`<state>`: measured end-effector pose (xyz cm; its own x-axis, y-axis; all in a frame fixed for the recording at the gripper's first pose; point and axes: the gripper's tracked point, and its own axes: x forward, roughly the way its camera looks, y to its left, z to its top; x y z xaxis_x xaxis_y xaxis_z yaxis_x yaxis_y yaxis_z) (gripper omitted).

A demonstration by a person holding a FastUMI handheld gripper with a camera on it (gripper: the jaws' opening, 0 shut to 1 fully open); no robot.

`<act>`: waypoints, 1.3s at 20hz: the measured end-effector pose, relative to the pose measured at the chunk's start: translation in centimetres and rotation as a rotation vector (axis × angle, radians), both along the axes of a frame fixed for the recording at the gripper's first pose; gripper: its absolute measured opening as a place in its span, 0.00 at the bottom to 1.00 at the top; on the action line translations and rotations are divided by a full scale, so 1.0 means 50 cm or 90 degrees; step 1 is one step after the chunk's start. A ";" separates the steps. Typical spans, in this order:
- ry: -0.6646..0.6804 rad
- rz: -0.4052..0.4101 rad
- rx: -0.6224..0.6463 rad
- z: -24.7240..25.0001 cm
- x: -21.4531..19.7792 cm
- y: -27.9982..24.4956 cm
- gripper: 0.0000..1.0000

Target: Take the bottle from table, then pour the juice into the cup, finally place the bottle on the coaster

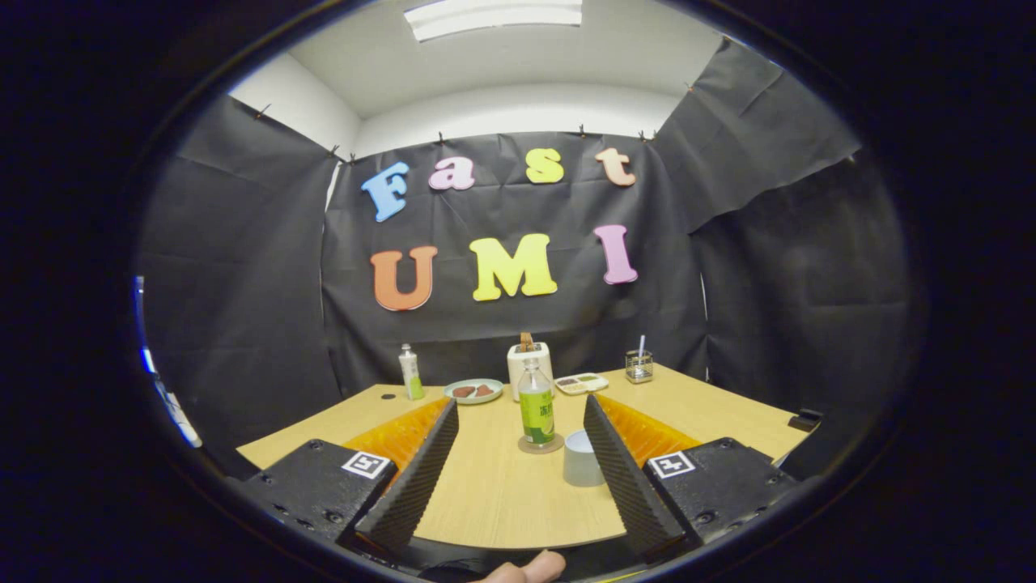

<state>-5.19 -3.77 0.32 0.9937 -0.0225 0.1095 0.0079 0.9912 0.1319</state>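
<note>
my fingers (520, 421) are spread wide over the tabletop (502, 494) with nothing between their pads. the bottle (536, 405) stands upright on the coaster (541, 444), just ahead of my fingers and between their tips. the cup (583, 458) sits near the bottle, right beside my right finger. beyond them, along the far edge, are a plate (474, 391), a toaster (529, 361), a small tray (581, 383), a tube (411, 372) and a glass jar (639, 366).

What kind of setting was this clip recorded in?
Likely a staged recording booth, not a home: black cloth walls enclose a wooden table set with a bottle, cup and toaster. The gripper is open.
</note>
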 end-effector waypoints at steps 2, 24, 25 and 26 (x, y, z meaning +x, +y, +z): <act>-0.005 -0.007 -0.004 0.001 -0.006 0.001 1.00; -0.014 0.014 -0.052 0.023 -0.002 0.082 1.00; -0.012 0.013 -0.049 0.023 -0.004 0.080 1.00; -0.012 0.010 -0.045 0.027 -0.006 0.079 1.00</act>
<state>-5.47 0.18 1.64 0.9917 0.0022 0.1289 -0.0102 0.9980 0.0616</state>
